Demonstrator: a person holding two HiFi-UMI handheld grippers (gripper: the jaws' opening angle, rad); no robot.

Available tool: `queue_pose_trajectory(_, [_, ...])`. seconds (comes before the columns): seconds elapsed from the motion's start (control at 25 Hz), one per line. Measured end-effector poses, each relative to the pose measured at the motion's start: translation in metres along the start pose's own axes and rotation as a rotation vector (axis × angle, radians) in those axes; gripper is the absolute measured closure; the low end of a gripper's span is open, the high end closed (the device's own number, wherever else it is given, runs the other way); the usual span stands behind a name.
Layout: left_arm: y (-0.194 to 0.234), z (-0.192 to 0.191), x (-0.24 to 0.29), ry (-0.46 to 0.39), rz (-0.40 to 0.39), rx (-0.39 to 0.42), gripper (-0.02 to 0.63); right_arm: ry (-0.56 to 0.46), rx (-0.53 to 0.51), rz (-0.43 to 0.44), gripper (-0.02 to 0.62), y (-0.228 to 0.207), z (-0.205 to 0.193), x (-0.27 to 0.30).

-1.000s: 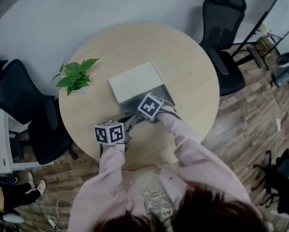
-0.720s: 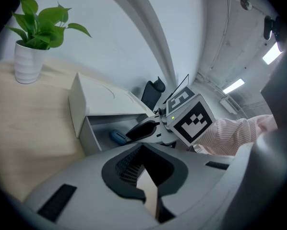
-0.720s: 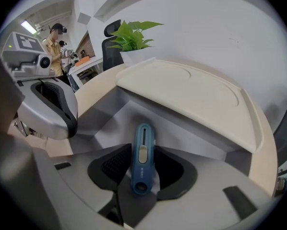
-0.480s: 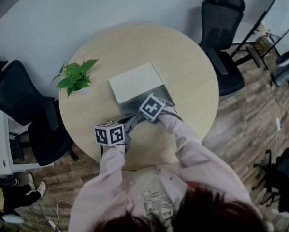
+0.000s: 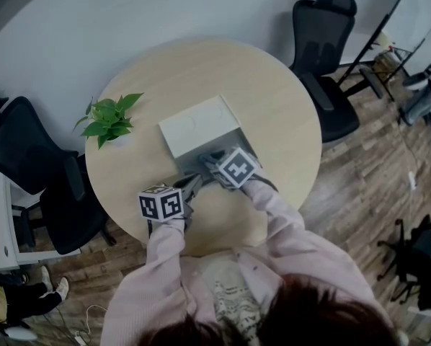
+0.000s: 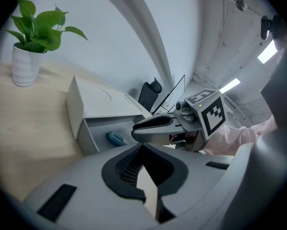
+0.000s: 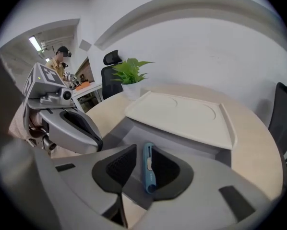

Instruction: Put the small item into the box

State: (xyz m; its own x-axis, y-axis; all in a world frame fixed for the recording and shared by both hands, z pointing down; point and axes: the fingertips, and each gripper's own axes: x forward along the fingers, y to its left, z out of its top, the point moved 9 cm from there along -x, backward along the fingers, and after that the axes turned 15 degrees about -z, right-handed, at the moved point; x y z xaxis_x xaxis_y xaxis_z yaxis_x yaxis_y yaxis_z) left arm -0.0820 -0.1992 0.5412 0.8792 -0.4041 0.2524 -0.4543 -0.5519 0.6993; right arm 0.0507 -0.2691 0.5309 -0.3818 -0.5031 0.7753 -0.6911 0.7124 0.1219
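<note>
A white box (image 5: 197, 125) stands mid-table with its grey drawer pulled out toward me. The small item, a slim blue tool (image 7: 148, 167), lies on the drawer floor, and the left gripper view shows this blue tool (image 6: 115, 138) there too. My right gripper (image 5: 212, 161) hangs at the drawer's mouth. Its jaws are closing, the tool shows in the gap between them, and the pads do not touch it. My left gripper (image 5: 190, 186) waits just left of the drawer, jaws apart with nothing between them.
A potted plant (image 5: 109, 117) stands at the table's left rim. Black office chairs sit at the back right (image 5: 323, 42) and at the left (image 5: 35, 171). The round table (image 5: 273, 99) drops off to wooden floor close behind my grippers. A person (image 7: 62, 61) stands far off.
My right gripper has drawn back a little from the drawer toward me. The left gripper has hardly moved.
</note>
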Motion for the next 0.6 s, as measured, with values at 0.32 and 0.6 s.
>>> queue_pose_trajectory(0.32, [-0.003,0.002,-0.006,-0.003,0.0,0.029,0.597,-0.105,0.098,-0.021,0.515,-0.001,-0.011,-0.015])
queue_pose_trajectory(0.6, [-0.009,0.009,-0.011,-0.063,-0.012,0.144,0.597,-0.249,0.268,0.028,0.548,0.009,-0.01,-0.035])
